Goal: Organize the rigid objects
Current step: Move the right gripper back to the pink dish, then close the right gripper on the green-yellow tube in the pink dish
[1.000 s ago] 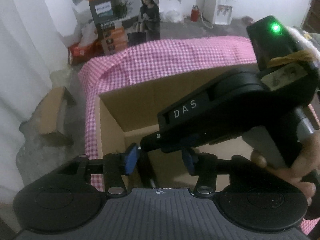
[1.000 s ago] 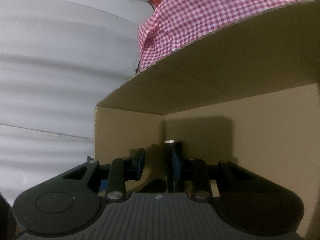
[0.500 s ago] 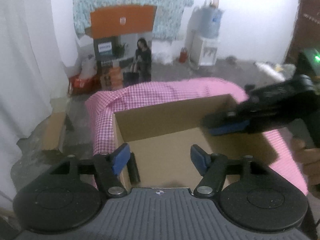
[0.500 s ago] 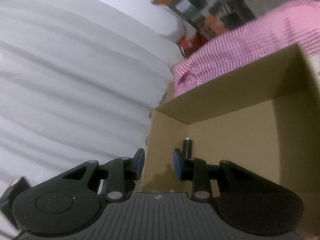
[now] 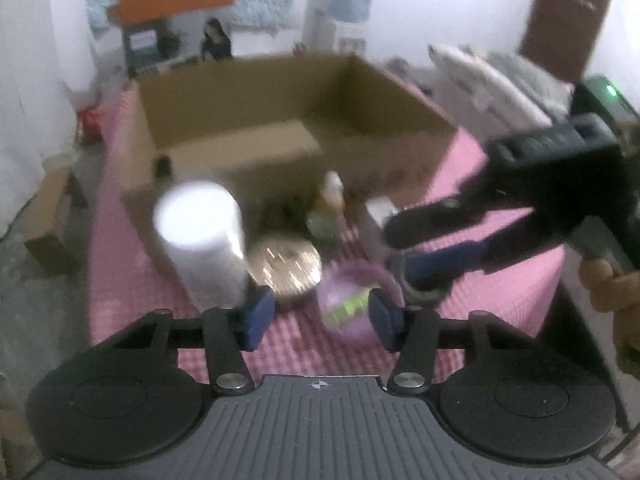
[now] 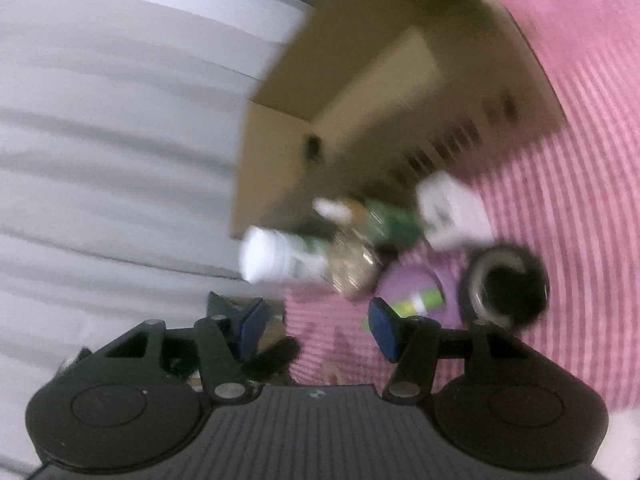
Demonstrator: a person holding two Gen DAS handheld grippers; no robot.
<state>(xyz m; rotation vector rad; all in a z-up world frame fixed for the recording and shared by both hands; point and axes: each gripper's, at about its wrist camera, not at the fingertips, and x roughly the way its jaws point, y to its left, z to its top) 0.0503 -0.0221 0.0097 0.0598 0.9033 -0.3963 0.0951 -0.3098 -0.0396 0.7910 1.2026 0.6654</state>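
Both views are motion-blurred; fine detail is not recoverable.

The cardboard box (image 5: 296, 120) sits open-topped at the far side of the worktop (image 5: 500, 292), which is covered in pink checked cloth. Judged as the collection bin: its open top faces up, and the loose items are clustered just in front of its near wall. One small dark upright object (image 5: 162, 166) stands inside at the box's near left corner.

Items outside the box, close together: white cylindrical container (image 5: 200, 244), upright; gold round lid or tin (image 5: 286, 268) just beside it; small bottle with pale cap (image 5: 330, 208) nearer the box wall; purple round container (image 5: 352, 304) with a green label, nearest the camera; white blocky item (image 6: 448, 212); dark ring-shaped item (image 6: 504, 284) at the right of the cluster.

Left claw (image 5: 320, 322): pads apart and closing, nothing pinched. The purple container shows in the gap, but contact cannot be confirmed.

Right claw (image 6: 318, 326): pads apart and opening, empty. In the left view it hangs low over the right end of the cluster, above the dark ring.

Judgement: both claws face the cluster to pick up further items for the box.
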